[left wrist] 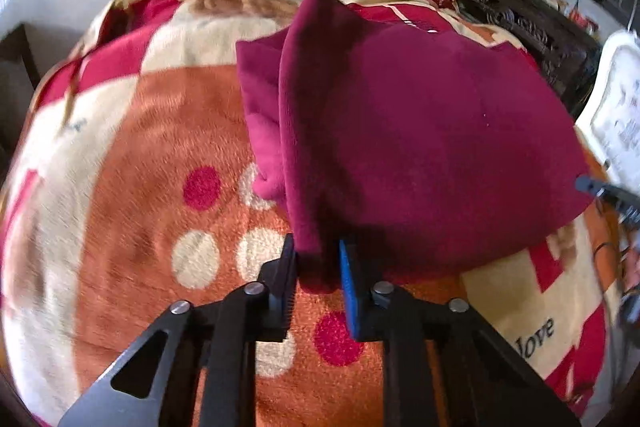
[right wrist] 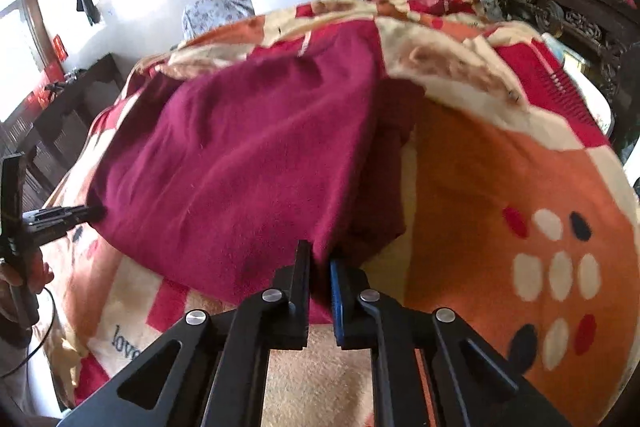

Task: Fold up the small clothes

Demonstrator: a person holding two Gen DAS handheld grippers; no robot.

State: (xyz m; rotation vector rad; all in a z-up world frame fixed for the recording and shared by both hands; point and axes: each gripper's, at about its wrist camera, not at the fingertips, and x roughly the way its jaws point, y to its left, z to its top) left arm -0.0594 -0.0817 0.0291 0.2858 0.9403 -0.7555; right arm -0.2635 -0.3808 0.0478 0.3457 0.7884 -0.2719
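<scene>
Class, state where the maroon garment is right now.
The maroon garment lies on the patterned blanket, its near corners pinched by the left gripper and right gripper.

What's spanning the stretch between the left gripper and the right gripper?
Only the maroon garment: the left gripper and the right gripper each pinch a near corner, with its edge stretched between them, as both wrist views show.

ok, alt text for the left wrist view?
The left gripper is shut on the near corner of a maroon fleece garment lying on an orange, cream and red plush blanket. The right gripper's tip meets the garment's far right corner.
</scene>
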